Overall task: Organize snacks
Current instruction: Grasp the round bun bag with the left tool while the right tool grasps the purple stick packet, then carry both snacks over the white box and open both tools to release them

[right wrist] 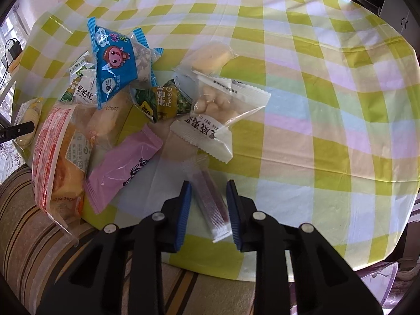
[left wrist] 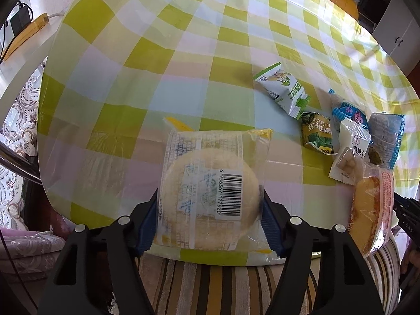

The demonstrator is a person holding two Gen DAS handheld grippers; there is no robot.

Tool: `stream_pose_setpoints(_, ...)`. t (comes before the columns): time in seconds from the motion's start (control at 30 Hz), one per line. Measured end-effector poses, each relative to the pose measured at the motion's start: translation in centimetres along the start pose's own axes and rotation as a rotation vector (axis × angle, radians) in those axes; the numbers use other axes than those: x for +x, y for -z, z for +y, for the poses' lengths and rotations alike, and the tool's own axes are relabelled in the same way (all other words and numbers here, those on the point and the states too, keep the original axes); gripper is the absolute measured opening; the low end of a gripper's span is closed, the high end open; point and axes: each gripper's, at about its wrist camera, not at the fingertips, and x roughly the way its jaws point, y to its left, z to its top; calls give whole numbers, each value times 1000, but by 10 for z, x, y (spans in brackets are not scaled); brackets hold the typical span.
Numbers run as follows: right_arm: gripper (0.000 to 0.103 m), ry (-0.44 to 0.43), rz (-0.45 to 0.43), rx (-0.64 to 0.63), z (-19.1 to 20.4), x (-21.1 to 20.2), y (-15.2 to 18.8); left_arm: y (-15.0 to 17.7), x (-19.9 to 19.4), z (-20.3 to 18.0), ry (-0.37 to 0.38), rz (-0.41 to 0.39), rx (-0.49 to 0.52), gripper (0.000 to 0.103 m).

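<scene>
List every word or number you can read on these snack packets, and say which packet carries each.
"6 956367 177920": barcode label on the round cake packet.
"Peas G", cut off: green pea packet.
"XIA WEI YI": white nut packet, printed upside down.
Chinese characters on the blue packet and red print on the bread packet: too small or blurred.

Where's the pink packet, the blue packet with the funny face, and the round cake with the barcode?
pink packet (right wrist: 123,168), right wrist view, its middle.
blue packet (right wrist: 114,60), right wrist view, the face.
round cake (left wrist: 210,197), left wrist view, beside the barcode.
</scene>
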Motion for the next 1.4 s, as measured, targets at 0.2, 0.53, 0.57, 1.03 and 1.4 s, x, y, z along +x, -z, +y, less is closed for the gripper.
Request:
stream_pose_setpoints(0.2,14,4,-14,28,-5,-3,5,2,-5,-3,-15,-18,10,61)
stream_pose_setpoints(0.53,14,33,-70,62,-13,-21,10,8,-37,-14,-10,-114,19,60)
stream_pose_setpoints(0.57,14,33,-75,68,-14,-24,11,9,-41,-16,-7,-124,22,60)
stream_pose_setpoints(1.03,14,23,-130,135,-28,-56,28,21,-95,-55,62,-223,89,59)
stream_pose_setpoints(1.4,14,41,-160,208,-56,-79,53,33,-115,-107,156,-232,192,59)
